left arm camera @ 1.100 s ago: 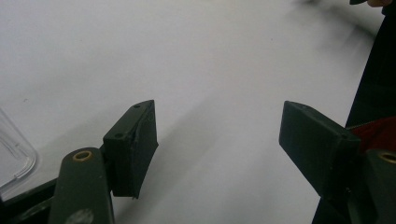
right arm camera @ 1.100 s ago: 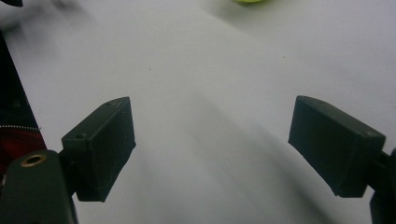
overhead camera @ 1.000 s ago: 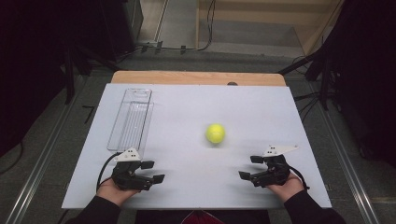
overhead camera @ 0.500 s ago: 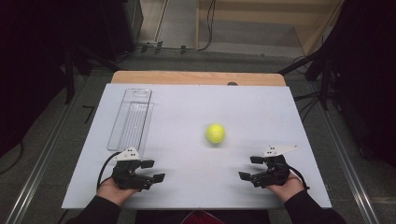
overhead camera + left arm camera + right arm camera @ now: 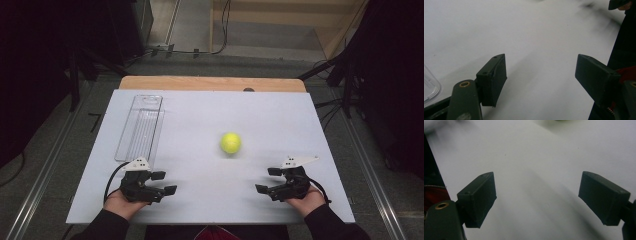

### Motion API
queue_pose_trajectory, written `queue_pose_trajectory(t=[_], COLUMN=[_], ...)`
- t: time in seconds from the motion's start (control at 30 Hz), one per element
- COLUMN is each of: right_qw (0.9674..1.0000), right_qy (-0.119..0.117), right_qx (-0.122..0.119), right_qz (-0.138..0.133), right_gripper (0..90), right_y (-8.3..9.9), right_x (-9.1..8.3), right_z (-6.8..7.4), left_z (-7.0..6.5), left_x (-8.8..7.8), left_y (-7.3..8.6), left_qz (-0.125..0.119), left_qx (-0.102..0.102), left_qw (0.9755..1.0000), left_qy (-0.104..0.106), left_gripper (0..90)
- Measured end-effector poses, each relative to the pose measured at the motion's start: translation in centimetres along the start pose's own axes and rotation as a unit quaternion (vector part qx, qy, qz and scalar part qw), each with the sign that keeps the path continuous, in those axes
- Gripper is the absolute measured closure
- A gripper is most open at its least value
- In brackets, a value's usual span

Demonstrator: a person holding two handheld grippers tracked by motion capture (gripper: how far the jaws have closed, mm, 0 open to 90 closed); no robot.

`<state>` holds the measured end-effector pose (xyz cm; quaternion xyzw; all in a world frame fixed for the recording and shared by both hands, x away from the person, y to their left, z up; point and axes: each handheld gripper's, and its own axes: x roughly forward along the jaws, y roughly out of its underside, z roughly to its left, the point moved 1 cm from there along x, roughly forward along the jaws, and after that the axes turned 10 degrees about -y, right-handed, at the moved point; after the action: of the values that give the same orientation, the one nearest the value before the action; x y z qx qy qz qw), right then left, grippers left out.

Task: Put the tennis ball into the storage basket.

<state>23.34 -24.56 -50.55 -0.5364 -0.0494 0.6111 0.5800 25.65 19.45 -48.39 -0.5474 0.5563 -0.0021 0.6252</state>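
A yellow-green tennis ball (image 5: 230,142) lies on the white table top (image 5: 280,120), a little right of its middle. My left gripper (image 5: 164,182) rests near the front left edge, held in a hand, jaws pointing right. In the left gripper view the left gripper (image 5: 540,75) stands open over bare white surface with nothing between its jaws. My right gripper (image 5: 266,180) rests near the front right edge, jaws pointing left. The right gripper view shows the right gripper (image 5: 537,197) open and empty as well. Both sit well short of the ball.
A long clear plastic tray (image 5: 140,127) lies at the left of the table, just beyond my left gripper; its rounded corner (image 5: 429,86) appears in the left gripper view. A wooden strip (image 5: 210,83) runs along the far edge. Dark floor and cables surround the table.
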Motion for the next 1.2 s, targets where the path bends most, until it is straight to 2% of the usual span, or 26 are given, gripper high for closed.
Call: queue_pose_trajectory(t=[0.23,0.33,0.4,0.63,0.9,0.93,1.2], right_qw=[1.0000,1.0000,1.0000,1.0000,1.0000,1.0000,1.0000], right_qy=[0.005,0.006,0.006,0.006,0.006,0.007,0.005], right_qx=[0.004,0.005,0.006,0.002,0.001,0.002,-0.002], right_qz=[-0.004,-0.004,-0.003,-0.002,-0.003,-0.003,-0.003], right_gripper=[12.7,12.7,12.7,12.7,12.7,12.7,12.7], right_y=[0.0,0.0,0.0,0.1,0.1,0.0,0.0], right_x=[-0.1,-0.1,-0.1,0.0,0.0,0.0,0.3], right_z=[-0.1,-0.1,-0.1,-0.1,0.0,0.0,0.1], left_z=[-0.7,-1.4,-1.7,-2.0,-2.5,-2.6,-2.8], left_x=[-0.2,-0.3,-0.2,0.0,0.6,0.8,1.5], left_y=[-0.9,-1.8,-2.2,-3.6,-4.7,-5.0,-6.0], left_qz=[0.002,0.008,0.014,0.024,0.035,0.039,0.031], left_qx=[0.006,0.013,0.017,0.019,0.034,0.040,0.041], left_qw=[1.0000,0.9997,0.9996,0.9994,0.9987,0.9984,0.9986], left_qy=[0.000,0.017,0.019,0.013,0.013,0.009,0.008], left_gripper=[26.0,26.2,26.3,26.1,26.1,26.1,25.8])
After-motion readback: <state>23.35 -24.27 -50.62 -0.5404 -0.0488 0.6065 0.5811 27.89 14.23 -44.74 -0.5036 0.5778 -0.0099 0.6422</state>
